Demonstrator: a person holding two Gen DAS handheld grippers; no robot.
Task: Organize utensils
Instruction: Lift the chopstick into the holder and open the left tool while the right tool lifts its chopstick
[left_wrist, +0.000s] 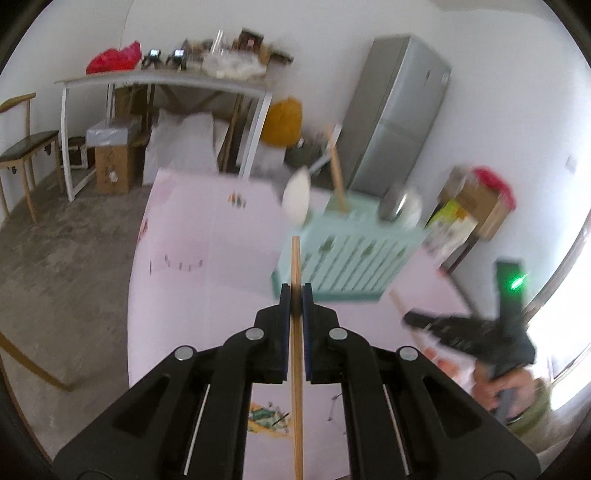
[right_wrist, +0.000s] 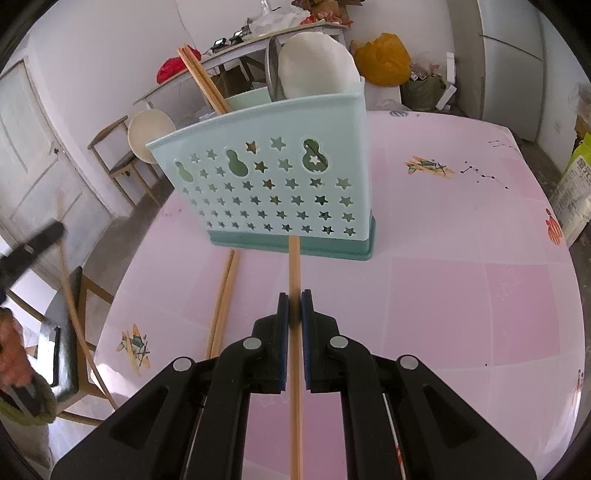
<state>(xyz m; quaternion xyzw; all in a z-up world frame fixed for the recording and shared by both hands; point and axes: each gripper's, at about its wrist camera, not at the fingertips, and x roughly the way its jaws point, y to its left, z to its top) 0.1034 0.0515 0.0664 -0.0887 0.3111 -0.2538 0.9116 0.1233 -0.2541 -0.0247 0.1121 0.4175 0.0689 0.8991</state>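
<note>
**A:** What does the left gripper (left_wrist: 295, 301) hold?

**B:** Its 2 jaws are closed on 1 wooden chopstick (left_wrist: 296, 354). The stick passes between the blue-edged pads and runs lengthwise along the gripper, its tip projecting a little beyond the fingertips. In the right wrist view this gripper appears only as a blurred dark shape at the left edge (right_wrist: 33, 247), with the stick hanging below it.

**A:** And the right gripper (right_wrist: 294, 308)?

**B:** Also clamped, on a second chopstick (right_wrist: 294, 280). The far end of this stick lies just before the dark green base of the utensil holder (right_wrist: 273, 184); contact between them cannot be judged.

**A:** Where is the holder?

**B:** It stands upright on the pink patterned table (right_wrist: 461, 277). It is pale green, pierced with stars on one wall and slotted on another. In it stand a pair of chopsticks (right_wrist: 201, 79), leaning left, and 2 spoons: a white one (right_wrist: 317, 66) and a metal one (right_wrist: 272, 70) just beside it. A third white spoon (left_wrist: 295, 199) shows at the holder's near corner in the left wrist view, blurred.

**A:** Any utensils outside the holder?

**B:** 2 chopsticks (right_wrist: 223, 295) lie side by side on the table, left of the right gripper and near the holder's base.
</note>
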